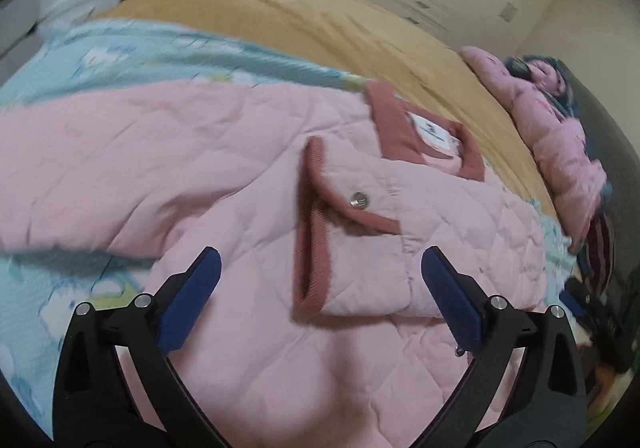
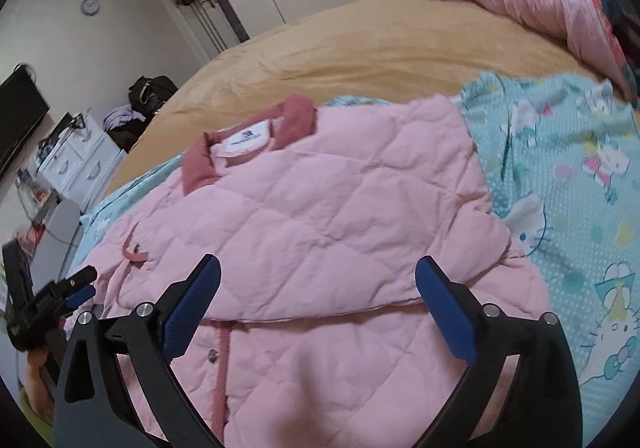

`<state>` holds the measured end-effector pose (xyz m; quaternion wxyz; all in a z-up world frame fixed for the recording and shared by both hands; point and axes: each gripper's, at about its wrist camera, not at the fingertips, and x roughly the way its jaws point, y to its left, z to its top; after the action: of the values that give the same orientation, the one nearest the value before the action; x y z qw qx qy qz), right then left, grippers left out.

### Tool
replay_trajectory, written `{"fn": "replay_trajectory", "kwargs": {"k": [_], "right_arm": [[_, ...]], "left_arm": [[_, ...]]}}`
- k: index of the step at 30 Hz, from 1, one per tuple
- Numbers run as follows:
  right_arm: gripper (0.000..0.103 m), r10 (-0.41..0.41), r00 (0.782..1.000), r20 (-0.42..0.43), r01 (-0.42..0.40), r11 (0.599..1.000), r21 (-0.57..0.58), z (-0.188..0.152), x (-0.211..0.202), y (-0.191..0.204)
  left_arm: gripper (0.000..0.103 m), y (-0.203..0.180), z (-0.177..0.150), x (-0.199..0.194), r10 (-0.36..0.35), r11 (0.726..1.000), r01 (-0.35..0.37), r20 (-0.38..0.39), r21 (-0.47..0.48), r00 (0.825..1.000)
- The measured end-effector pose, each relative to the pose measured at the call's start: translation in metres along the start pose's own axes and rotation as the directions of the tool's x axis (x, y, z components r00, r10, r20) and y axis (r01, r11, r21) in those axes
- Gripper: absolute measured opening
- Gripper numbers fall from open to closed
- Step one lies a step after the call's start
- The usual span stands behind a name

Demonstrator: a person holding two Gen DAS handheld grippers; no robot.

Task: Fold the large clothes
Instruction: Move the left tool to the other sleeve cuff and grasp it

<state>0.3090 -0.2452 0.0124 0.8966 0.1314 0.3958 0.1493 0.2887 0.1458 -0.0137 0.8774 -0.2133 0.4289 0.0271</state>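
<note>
Pink quilted jacket (image 1: 224, 151) fills the left wrist view, spread on a light blue cartoon-print sheet (image 1: 52, 59) over a tan bedspread (image 1: 304, 19). We see our left gripper (image 1: 320, 268) angled down over it with its blue pads (image 1: 190, 298) spread wide and nothing between them; no pad touches the fabric. A sleeve lies folded across the body, its darker pink ribbed cuff (image 1: 308, 215) just ahead of the fingers, with a silver snap (image 1: 358, 200) beside it. The dark pink collar (image 1: 416, 131) with a white label sits beyond. Another pink garment (image 1: 560, 135) is heaped at the bed's far right edge.

From the right wrist view, our right gripper (image 2: 318, 276) also tilts downward, jaws wide apart and empty, above the jacket (image 2: 320, 207). One side is folded over the front, leaving a straight edge across the body. At the lower left, the left gripper (image 2: 78, 286) is visible beside the jacket, held by a hand (image 2: 38, 368).
</note>
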Motion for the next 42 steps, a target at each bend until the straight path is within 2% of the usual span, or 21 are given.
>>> {"fn": "replay_trajectory", "kwargs": {"k": [5, 10, 14, 16, 17, 21, 26, 30, 33, 36, 39, 42], "right_arm": [[0.099, 0.02, 0.999, 0.048, -0.016, 0.997, -0.079, -0.001, -0.015, 0.031], [0.099, 0.076, 0.995, 0.061, -0.066, 0.987, -0.148, 0.004, -0.02, 0.068], [0.099, 0.127, 0.99, 0.064, -0.112, 0.973, -0.203, 0.011, -0.02, 0.103], [0.099, 0.161, 0.985, 0.061, -0.142, 0.962, -0.234, 0.014, -0.018, 0.125], [0.099, 0.169, 0.984, 0.061, -0.149, 0.958, -0.245, 0.014, -0.018, 0.132], [0.099, 0.22, 0.975, 0.037, -0.199, 0.932, -0.303, 0.013, -0.011, 0.17], [0.099, 0.254, 0.967, 0.005, -0.236, 0.906, -0.352, 0.009, -0.001, 0.209], [0.099, 0.284, 0.959, -0.022, -0.27, 0.881, -0.388, 0.005, 0.009, 0.24], [0.099, 0.301, 0.952, -0.051, -0.295, 0.863, -0.411, 0.003, 0.016, 0.262], [0.099, 0.308, 0.95, -0.058, -0.301, 0.843, -0.447, 0.0, 0.018, 0.282], [0.099, 0.339, 0.937, -0.085, -0.338, 0.819, -0.463, -0.001, 0.022, 0.303], [0.099, 0.363, 0.924, -0.119, -0.375, 0.803, -0.464, -0.001, 0.028, 0.322]], "left_arm": [[0.094, 0.027, 0.005, -0.026, 0.108, 0.991, -0.103, 0.057, -0.086, 0.993], [0.094, 0.046, 0.012, -0.053, 0.142, 0.98, -0.119, 0.142, -0.159, 0.98], [0.094, 0.058, 0.015, -0.067, 0.212, 0.967, -0.181, 0.168, -0.182, 0.963], [0.094, 0.065, 0.018, -0.076, 0.26, 0.953, -0.218, 0.199, -0.211, 0.945], [0.094, 0.069, 0.019, -0.082, 0.276, 0.947, -0.226, 0.218, -0.228, 0.936], [0.094, 0.086, 0.022, -0.098, 0.308, 0.933, -0.244, 0.242, -0.264, 0.92], [0.094, 0.109, 0.024, -0.111, 0.341, 0.911, -0.252, 0.25, -0.327, 0.906], [0.094, 0.136, 0.025, -0.122, 0.374, 0.882, -0.261, 0.247, -0.392, 0.894], [0.094, 0.152, 0.024, -0.13, 0.424, 0.855, -0.294, 0.251, -0.428, 0.87], [0.094, 0.169, 0.022, -0.139, 0.452, 0.829, -0.299, 0.251, -0.473, 0.856], [0.094, 0.184, 0.022, -0.144, 0.471, 0.811, -0.305, 0.248, -0.5, 0.846], [0.094, 0.204, 0.019, -0.148, 0.502, 0.779, -0.323, 0.225, -0.538, 0.835]]}}
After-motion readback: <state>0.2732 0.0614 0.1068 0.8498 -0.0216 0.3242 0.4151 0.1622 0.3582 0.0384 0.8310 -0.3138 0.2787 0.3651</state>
